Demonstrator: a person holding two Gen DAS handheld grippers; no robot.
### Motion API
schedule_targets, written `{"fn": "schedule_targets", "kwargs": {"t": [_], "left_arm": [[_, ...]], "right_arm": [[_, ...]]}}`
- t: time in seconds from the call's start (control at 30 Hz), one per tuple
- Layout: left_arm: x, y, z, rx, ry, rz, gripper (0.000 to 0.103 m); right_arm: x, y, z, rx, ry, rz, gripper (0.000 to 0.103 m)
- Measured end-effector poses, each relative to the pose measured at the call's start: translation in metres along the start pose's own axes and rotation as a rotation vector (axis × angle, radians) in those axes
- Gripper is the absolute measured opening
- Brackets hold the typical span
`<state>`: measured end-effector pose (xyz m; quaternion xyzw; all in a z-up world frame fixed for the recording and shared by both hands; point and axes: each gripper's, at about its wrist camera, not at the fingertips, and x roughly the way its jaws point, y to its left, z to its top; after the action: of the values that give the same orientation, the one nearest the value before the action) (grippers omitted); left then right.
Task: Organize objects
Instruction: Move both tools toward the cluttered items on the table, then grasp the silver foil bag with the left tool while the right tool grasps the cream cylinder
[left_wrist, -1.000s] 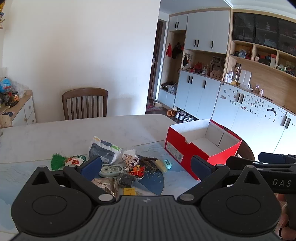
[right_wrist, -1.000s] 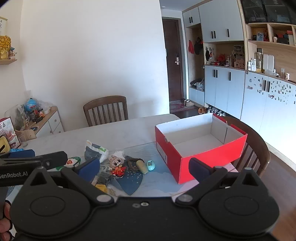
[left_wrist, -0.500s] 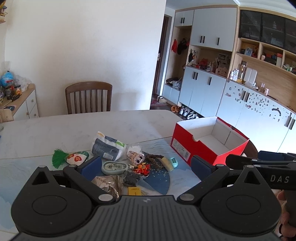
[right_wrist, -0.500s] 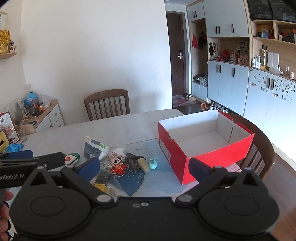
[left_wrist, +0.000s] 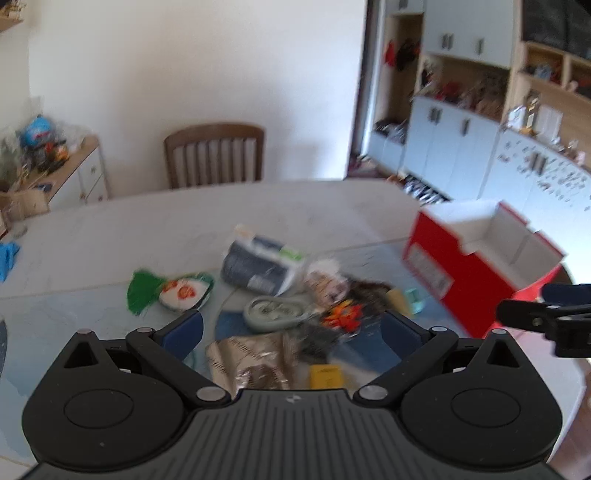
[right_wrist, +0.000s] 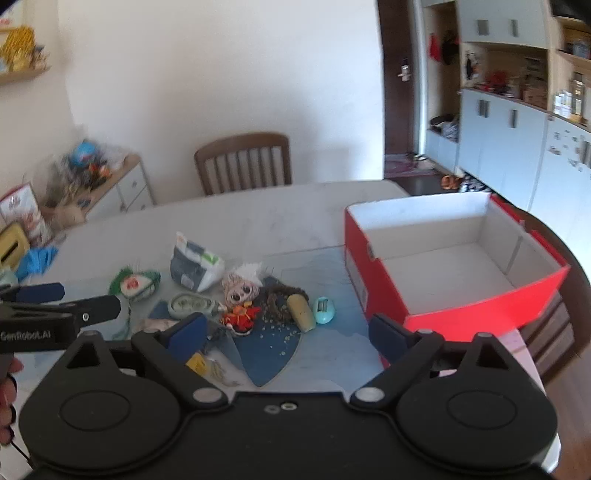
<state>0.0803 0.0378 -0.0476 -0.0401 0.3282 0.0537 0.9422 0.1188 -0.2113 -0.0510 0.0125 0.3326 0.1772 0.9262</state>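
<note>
A pile of small things lies on the table's blue mat: a dark pouch (right_wrist: 195, 267), a white-haired doll head (right_wrist: 242, 286), a green tasselled ornament (right_wrist: 135, 284), a grey oval case (right_wrist: 190, 304), a red toy (right_wrist: 242, 317), a yellowish cylinder (right_wrist: 301, 312) and a turquoise egg (right_wrist: 324, 310). To their right stands an open red shoebox (right_wrist: 480, 310) with nothing inside. My right gripper (right_wrist: 287, 332) hovers short of the pile, its jaws closing with nothing held between them. My left gripper (left_wrist: 291, 328) is open above a foil packet (left_wrist: 251, 362) and the oval case (left_wrist: 275, 312).
A wooden chair (right_wrist: 243, 162) stands behind the table and another (right_wrist: 561, 314) sits by the shoebox. A cluttered sideboard (right_wrist: 96, 177) is at the far left, with a blue cloth (right_wrist: 37, 258) on the table near it. Cabinets line the right wall.
Both grippers have come forward and down toward the pile, which now looks larger. The right gripper's fingers stand a little closer together than before. The left view is blurred by motion.
</note>
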Motion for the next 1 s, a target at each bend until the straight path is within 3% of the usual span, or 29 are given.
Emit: {"fn": "schedule_targets", "kwargs": {"t": [0.3,0.4,0.7,0.8,0.9,1.0], "left_arm": [[0.062,0.018,-0.014,-0.024,0.101,0.104,0.102],[0.074,0.023,-0.017,-0.037,0.124,0.116,0.102],[0.103,0.022,-0.025,-0.032,0.19,0.13,0.096],[0.11,0.024,-0.026,-0.043,0.21,0.129,0.087],[0.114,0.025,-0.027,-0.043,0.223,0.124,0.086],[0.117,0.023,-0.028,-0.037,0.234,0.115,0.074]], "right_arm": [[0.064,-0.012,0.001,-0.077,0.077,0.029,0.08],[0.083,-0.01,0.003,-0.107,0.086,0.038,0.077],[0.131,-0.005,0.003,-0.193,0.143,0.051,0.056],[0.143,-0.007,0.004,-0.189,0.166,0.042,0.049],[0.152,-0.008,0.003,-0.204,0.175,0.036,0.044],[0.161,-0.008,0.003,-0.209,0.188,0.042,0.039]]}}
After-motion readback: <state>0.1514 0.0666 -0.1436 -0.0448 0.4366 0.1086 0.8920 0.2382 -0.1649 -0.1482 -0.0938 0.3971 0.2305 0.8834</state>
